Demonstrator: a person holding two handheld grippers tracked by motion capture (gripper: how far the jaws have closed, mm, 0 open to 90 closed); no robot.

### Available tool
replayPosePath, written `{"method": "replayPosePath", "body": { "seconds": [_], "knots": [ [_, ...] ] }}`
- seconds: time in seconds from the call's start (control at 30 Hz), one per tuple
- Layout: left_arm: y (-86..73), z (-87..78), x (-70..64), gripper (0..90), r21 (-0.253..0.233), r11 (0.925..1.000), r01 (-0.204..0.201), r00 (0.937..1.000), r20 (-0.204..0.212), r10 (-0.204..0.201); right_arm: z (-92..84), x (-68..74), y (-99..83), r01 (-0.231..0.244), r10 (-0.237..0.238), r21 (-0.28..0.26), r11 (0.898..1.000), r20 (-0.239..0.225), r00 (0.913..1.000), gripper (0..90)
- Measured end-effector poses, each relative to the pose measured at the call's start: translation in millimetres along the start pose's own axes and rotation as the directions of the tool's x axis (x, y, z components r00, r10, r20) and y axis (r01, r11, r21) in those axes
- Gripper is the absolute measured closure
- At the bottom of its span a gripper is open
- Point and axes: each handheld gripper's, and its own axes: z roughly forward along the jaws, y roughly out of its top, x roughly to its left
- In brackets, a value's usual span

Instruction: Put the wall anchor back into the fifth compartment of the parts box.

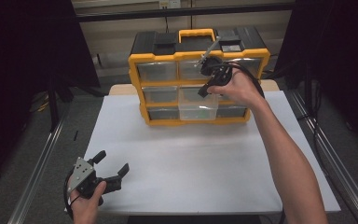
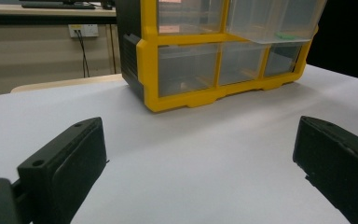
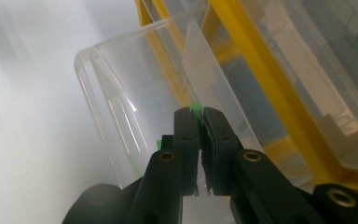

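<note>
Green scrap (image 3: pixel 196 110) is pinched in my right gripper (image 3: pixel 199 122) over the open drawer (image 1: pixel 196 111) at the bench's far edge; I'm lowering next, then releasing. Left gripper (image 1: pixel 112 164) is idling wide open, empty, near corner.

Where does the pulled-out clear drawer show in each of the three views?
High view: the clear drawer juts from the middle column of the yellow organiser, just below the right gripper.
Left gripper view: the drawer sticks out at the upper right, above the bottom row.
Right gripper view: its open box runs up the centre, beyond the shut jaws, which pinch a small green piece.
Shared landmark: the organiser's yellow frame.
</note>
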Motion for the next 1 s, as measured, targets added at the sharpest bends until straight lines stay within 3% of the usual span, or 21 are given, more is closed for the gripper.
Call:
{"method": "replayPosePath", "body": {
  "seconds": [0.23,0.43,0.57,0.67,0.83,0.97,1.0],
  "knots": [
    [0.1,0.7,-0.4,2.8,0.005,1.0,-0.001,1.0,-0.007,0.001,7.7,0.9,0.9,0.006,-0.007,0.047,0.999,0.017,0.9998,84.5],
    [0.0,0.3,-0.3,2.8,0.007,1.0,-0.003,1.0,-0.008,0.003,10.0,-0.3,2.1,-0.009,0.008,0.025,1.0,0.018,0.9998,82.9],
    [-0.4,0.8,0.0,2.8,0.008,1.0,0.001,1.0,-0.004,-0.001,8.0,0.2,1.0,-0.034,0.034,-0.005,0.999,0.017,0.9993,71.2],
    [-0.2,0.9,0.4,2.8,0.014,0.9999,-0.011,0.9999,-0.008,0.011,3.2,-0.6,-2.0,-0.07,0.07,-0.066,0.995,0.002,0.9975,55.2],
    [-0.5,0.7,0.7,2.8,0.015,0.9999,-0.007,0.9999,-0.012,0.007,-2.6,1.1,-5.9,-0.088,0.088,-0.121,0.989,-0.009,0.9961,32.4],
    [-0.4,1.1,0.8,2.8,0.013,0.9999,0.0,1.0,-0.006,0.0,-6.9,1.5,-12.7,-0.12,0.125,-0.201,0.972,0.013,0.992,11.0],
    [-0.4,1.4,0.8,2.8,0.007,1.0,0.006,1.0,-0.003,-0.006,-7.9,2.2,-15.1,-0.123,0.13,-0.224,0.967,0.018,0.9913,9.3]
  ]
}}
